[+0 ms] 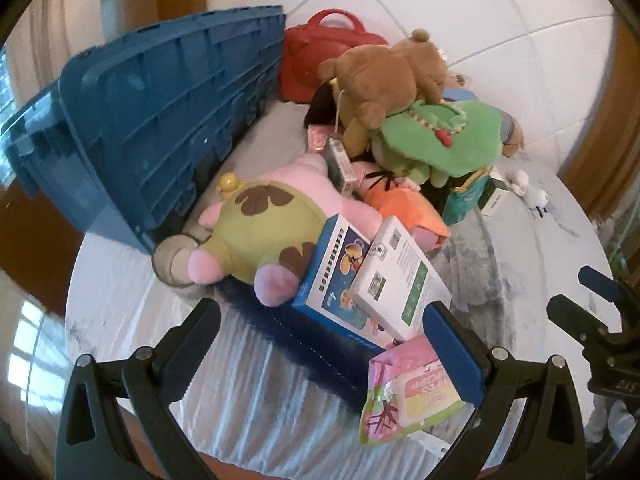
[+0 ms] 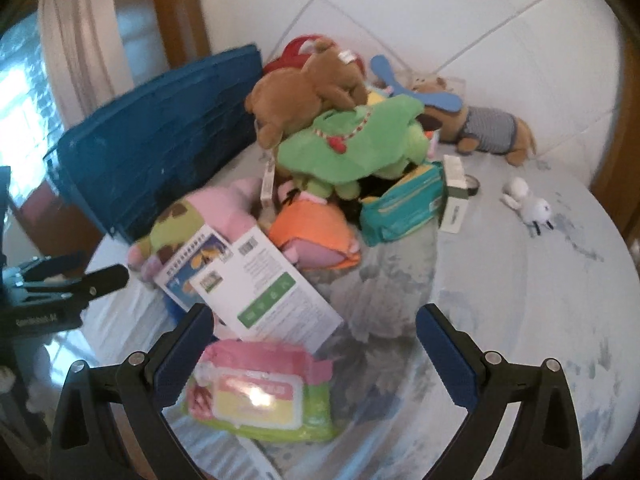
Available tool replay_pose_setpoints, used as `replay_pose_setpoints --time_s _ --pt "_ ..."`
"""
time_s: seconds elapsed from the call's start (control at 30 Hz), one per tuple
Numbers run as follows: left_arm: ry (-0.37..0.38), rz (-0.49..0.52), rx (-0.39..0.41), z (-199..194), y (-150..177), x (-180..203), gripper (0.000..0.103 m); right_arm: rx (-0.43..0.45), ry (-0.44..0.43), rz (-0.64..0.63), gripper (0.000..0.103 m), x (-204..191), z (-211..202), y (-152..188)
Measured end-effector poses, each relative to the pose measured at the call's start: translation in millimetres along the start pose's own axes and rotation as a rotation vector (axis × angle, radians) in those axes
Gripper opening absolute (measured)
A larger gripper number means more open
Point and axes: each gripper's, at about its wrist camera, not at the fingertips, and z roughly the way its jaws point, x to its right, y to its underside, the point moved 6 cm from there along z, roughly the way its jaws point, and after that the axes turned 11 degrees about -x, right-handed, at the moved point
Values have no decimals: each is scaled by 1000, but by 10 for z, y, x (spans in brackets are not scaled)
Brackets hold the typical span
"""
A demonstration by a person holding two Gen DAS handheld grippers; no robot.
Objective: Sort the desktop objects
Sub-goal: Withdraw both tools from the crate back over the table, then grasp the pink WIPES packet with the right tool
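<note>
1. We see a round table under a pale patterned cloth, with a white tiled wall behind it.
2. A blue crate lies tipped on its side at the table's left.
3. Beside it we find a heap: a brown bear on top of a green plush, and a pink and green plush lower down.
4. A blue box and a white box lean against that heap.
5. Our left gripper hangs with jaws spread, nothing between them.
6. Our right gripper is likewise spread wide and empty above a pink wipes pack.
</note>
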Motion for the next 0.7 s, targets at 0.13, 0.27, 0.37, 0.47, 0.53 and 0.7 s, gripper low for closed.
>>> replay_pose_setpoints --time_s 0.13,0.27,0.37,0.47,0.53,0.7 --pt "-67 -142 6 97 136 38 103 -35 -77 -118 86 121 218 -102" --pt "-132 -346 -2 174 437 74 103 -105 -182 -346 77 127 482 -76" --pt "-177 -472 -38 221 745 123 103 -165 -238 -533 77 77 642 70" --pt "-219 -543 -58 219 986 132 103 -201 -291 -687 85 -33 737 283" --pt "-240 -580 -65 216 1118 121 103 -207 -316 -770 97 -130 801 419" --pt "-294 -673 -84 207 1452 96 103 -194 -347 -947 103 -375 973 701"
